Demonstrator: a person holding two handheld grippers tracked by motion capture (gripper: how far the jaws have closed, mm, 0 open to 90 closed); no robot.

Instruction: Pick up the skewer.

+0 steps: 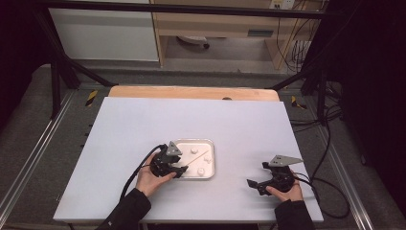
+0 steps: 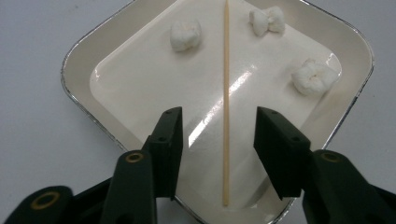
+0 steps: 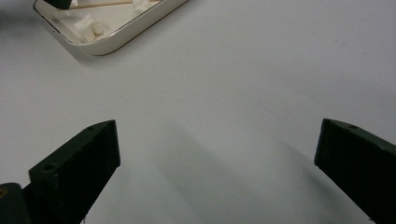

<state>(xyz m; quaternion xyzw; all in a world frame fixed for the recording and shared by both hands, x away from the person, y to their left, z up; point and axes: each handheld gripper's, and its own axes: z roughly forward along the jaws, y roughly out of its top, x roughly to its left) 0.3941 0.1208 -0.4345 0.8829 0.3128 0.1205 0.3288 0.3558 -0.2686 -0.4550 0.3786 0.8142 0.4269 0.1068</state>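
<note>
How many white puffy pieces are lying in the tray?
3, per the left gripper view: one piece left of the wooden skewer, two right of it, all in the tray. None appears hidden.

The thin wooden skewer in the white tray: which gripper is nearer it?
Left. The left gripper straddles the thin wooden skewer, jaws not touching; the right gripper rests apart, right of the white tray.

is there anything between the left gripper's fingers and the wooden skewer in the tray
Nothing visible is in the way. The skewer lies flat in the tray, its near end between the left gripper fingers with bare tray on both sides. The three marshmallows sit farther up, clear of the fingers.
</note>
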